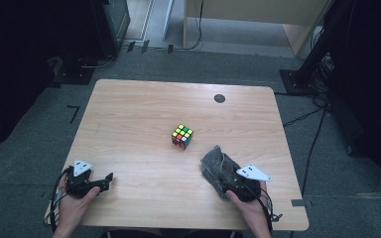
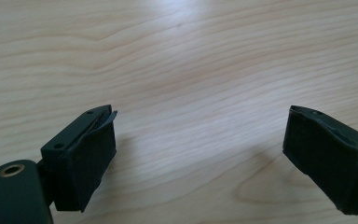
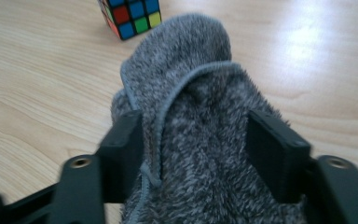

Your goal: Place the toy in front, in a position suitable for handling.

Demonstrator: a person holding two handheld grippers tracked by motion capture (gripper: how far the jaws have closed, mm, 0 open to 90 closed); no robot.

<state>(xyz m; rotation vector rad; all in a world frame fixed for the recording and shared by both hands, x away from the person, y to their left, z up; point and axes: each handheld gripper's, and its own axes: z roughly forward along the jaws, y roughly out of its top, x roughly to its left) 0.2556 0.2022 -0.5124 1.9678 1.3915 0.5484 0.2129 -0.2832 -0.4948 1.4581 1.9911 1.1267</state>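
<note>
The wood table (image 1: 144, 99) is the biggest thing here, w/ light grain and a small black round cap (image 1: 220, 98) near its far edge.

Next is the grey fuzzy cloth (image 1: 217, 166). It lies bunched up on the table, a bit nearer the person than the puzzle cube and to the cube's right. In the right gripper view the cloth (image 3: 200, 135) fills the gap btwn the two black jaws and both pads press into its sides, so the right gripper (image 1: 234, 182) has hold of it, jaws about half way apart.

The left gripper (image 1: 101, 182) rests low by the near left edge of the table, well apart from the cube, on the cube's left. Its jaws stand wide apart w/ just bare wood btwn them.

The puzzle cube (image 1: 182, 136) sits near the middle of the table, w/ colour squares on top. Cloth and cube are near but not touching.
</note>
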